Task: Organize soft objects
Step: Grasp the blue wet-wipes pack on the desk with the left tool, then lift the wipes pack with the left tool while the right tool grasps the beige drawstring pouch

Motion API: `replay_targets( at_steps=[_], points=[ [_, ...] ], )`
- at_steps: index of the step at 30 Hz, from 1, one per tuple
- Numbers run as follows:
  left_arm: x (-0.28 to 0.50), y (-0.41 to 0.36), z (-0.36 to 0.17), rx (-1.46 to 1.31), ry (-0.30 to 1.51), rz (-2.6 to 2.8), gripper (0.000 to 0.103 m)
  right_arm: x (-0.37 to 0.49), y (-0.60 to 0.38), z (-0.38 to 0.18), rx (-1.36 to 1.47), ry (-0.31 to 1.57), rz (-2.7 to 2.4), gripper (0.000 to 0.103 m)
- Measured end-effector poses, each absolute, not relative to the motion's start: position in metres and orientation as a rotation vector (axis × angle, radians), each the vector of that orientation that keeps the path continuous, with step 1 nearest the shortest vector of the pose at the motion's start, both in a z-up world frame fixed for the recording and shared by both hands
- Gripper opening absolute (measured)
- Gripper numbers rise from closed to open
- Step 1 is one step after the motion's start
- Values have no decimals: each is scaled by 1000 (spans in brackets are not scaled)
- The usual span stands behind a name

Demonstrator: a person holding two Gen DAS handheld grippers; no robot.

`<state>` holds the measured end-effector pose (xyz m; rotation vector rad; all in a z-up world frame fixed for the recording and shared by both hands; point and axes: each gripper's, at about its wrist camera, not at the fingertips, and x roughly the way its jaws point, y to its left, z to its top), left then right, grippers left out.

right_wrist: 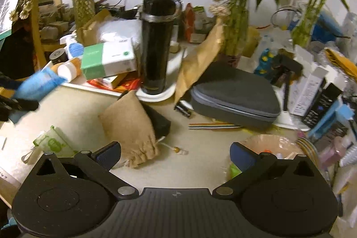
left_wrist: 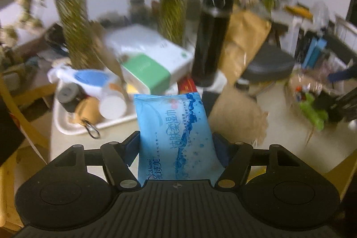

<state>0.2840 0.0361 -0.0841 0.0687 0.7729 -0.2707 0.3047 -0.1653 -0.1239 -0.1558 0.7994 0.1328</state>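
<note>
My left gripper (left_wrist: 176, 144) is shut on a blue wet-wipes pack (left_wrist: 174, 128), its pads pressing both long sides; the pack stands upright above the table, in front of the white tray (left_wrist: 67, 126). From the right wrist view the same pack (right_wrist: 38, 84) shows blurred at the far left. My right gripper (right_wrist: 175, 153) is open over the beige tabletop with nothing between its fingers. A burlap drawstring pouch (right_wrist: 131, 124) lies just ahead of its left finger, leaning on a black box. A green-and-white tissue pack (right_wrist: 107, 59) rests in the tray.
A tall black flask (right_wrist: 157, 44) stands on a white plate behind the pouch. A grey zip case (right_wrist: 236, 95) lies to the right, a brown paper bag (right_wrist: 198, 64) leaning on it. Glass vases of bamboo line the back. A small green packet (right_wrist: 53, 144) lies front left.
</note>
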Motion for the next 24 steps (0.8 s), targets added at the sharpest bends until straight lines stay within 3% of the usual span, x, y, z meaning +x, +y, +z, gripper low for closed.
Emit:
replay_targets(
  at_steps=[24],
  points=[
    [209, 67, -53, -84, 607, -202, 67, 330, -150, -134, -136, 748, 230, 103]
  ],
)
